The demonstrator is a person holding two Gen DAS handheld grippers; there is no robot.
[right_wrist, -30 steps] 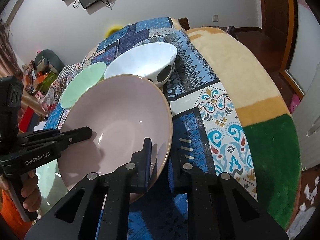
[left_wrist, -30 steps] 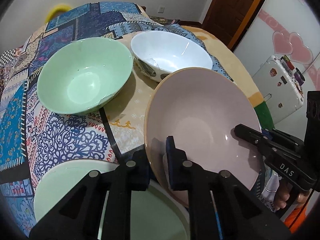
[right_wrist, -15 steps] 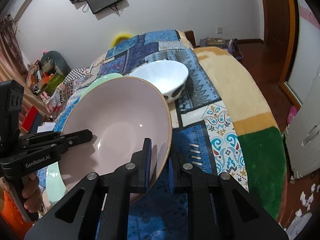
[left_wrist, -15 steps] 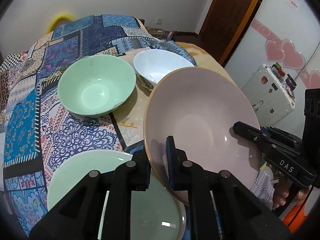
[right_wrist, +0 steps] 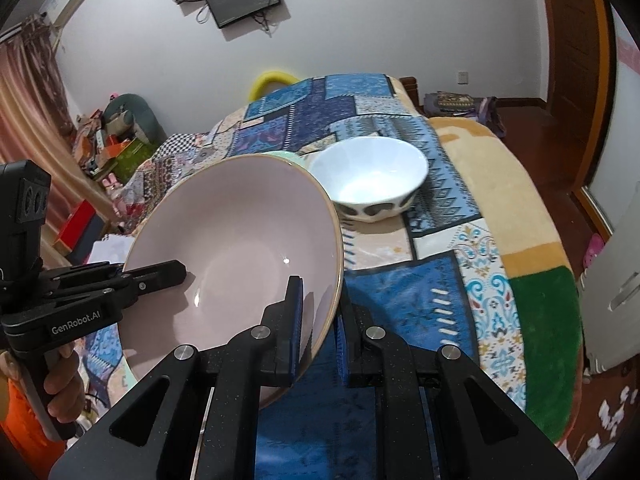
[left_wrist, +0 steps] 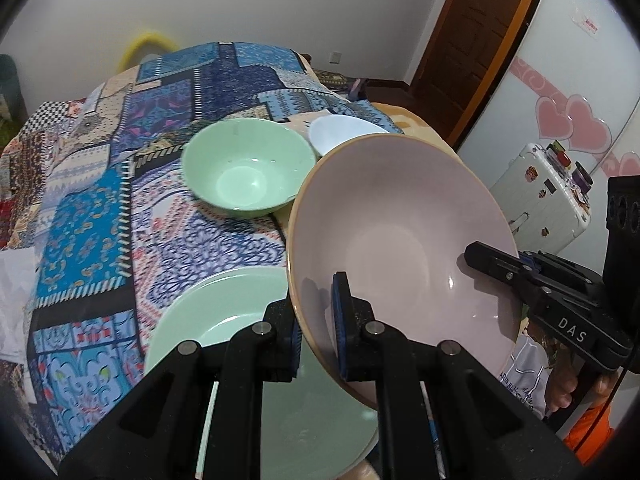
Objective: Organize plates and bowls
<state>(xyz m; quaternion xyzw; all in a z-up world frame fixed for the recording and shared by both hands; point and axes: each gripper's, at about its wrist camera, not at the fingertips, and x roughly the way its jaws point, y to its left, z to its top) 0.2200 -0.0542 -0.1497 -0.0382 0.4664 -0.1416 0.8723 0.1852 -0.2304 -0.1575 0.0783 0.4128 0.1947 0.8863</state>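
Both hand-held grippers clamped one large, shallow pale-pink ceramic bowl with a tan rim point(left_wrist: 400, 232), raised off the patchwork-covered bed: the left gripper point(left_wrist: 316, 328) pinched the rim's near-left edge, one blue pad inside the bowl and one outside, while the right gripper point(right_wrist: 318, 320) pinched the opposite edge in the same way. The pink bowl sat tilted, its opening facing up and towards both cameras. Directly below and just left of the left gripper lay a flat mint-green plate point(left_wrist: 224, 316), the nearest likely landing spot; ahead of that gripper stood a round mint-green bowl point(left_wrist: 250, 172), and beyond it, ahead-right, a white bowl with dark spots point(right_wrist: 370, 184). Neither hand appeared nearer the plate by much, though the left gripper hung almost over it. The pink bowl hid most of the white bowl in the left view and nearly all of the green bowl in the right view; the plate's near edge was cut off behind the gripper's arms
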